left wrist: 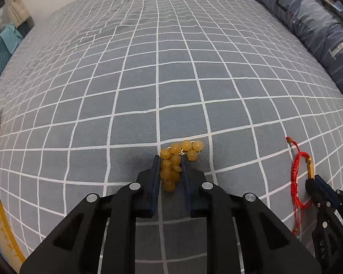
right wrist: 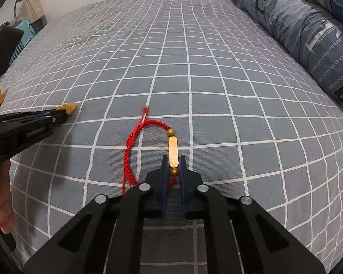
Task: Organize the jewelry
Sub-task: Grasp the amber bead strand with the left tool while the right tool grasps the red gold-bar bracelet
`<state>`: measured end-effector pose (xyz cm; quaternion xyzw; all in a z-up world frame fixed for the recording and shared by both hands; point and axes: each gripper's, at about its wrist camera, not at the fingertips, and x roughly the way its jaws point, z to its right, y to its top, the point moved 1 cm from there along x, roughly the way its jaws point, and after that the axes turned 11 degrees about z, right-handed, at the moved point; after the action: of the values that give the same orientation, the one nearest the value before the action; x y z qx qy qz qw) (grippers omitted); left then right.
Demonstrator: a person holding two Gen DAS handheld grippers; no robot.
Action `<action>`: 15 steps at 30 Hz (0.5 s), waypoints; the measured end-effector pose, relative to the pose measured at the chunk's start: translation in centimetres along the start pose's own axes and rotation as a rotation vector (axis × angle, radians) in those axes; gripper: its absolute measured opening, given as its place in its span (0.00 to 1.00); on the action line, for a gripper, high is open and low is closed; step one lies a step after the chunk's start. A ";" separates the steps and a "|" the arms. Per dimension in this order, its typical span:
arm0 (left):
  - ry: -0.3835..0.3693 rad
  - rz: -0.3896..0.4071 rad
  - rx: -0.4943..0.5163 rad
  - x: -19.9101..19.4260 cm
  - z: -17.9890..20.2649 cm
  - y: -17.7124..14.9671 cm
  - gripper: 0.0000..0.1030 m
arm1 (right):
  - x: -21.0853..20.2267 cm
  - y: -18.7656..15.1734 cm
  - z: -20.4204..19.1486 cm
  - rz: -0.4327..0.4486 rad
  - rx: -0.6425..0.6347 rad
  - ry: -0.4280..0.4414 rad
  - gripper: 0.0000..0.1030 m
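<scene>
On the bed, with its grey sheet crossed by white grid lines, we hold two pairs of tongs pointing steeply down at the jewelry. Our left tongs are pinching a bunched amber bead bracelet: several of the round yellow beads sit squeezed between the two dark blue pads, and the rest spill out just past the tips onto the sheet. Our right tongs are pinching the red braided cord bracelet by its flat gold bar, the pads pressed against the bar's long sides near its closer end, with a small gold bead just behind it between the pads. The red cord loops away to the left of the bar and lies slack on the sheet, its loose ends trailing back toward us. Seen from the right wrist, the left tongs come in from the left edge with the amber beads at their tip, well apart from the red bracelet, and a hand grips their handle. A rolled blue-grey quilt with lettering lies along the right side of the bed.
</scene>
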<state>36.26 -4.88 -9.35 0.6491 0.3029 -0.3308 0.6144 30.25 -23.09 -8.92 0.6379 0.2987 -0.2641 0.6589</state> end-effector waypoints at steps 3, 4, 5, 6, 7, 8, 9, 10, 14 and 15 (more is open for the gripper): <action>0.002 0.008 0.007 0.0 0.0 0.0 0.16 | -0.2 0.0 0.1 0.000 0.005 -0.002 0.07; 0.004 0.010 0.009 0.0 0.0 0.1 0.16 | -0.2 0.1 0.2 0.000 0.009 -0.003 0.07; 0.006 0.013 0.009 -0.2 0.2 -0.1 0.16 | -0.3 0.1 0.2 0.000 0.012 -0.005 0.07; 0.005 0.016 0.005 -0.4 0.2 -0.1 0.16 | -0.4 0.1 0.3 0.001 0.014 -0.007 0.07; 0.004 0.017 0.003 -0.5 0.2 0.0 0.16 | -0.5 0.1 0.3 0.002 0.016 -0.009 0.07; 0.004 0.019 0.002 -0.7 0.4 -0.2 0.16 | -0.5 0.1 0.3 0.003 0.018 -0.011 0.07; 0.003 0.023 0.001 -0.8 0.4 -0.2 0.16 | -0.6 0.1 0.4 0.005 0.019 -0.012 0.07; 0.004 0.023 0.002 -0.9 0.5 -0.4 0.16 | -0.7 0.2 0.4 0.006 0.019 -0.012 0.08; -0.003 0.024 -0.008 -1.2 0.1 -0.5 0.16 | -1.2 0.5 0.2 0.014 0.018 -0.013 0.08; -0.005 0.027 -0.011 -1.5 0.1 -0.5 0.16 | -1.4 0.5 0.1 0.017 0.017 -0.013 0.08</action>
<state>34.97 -4.90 -8.48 0.6489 0.2944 -0.3226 0.6230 29.69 -23.21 -7.51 0.6441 0.2868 -0.2652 0.6577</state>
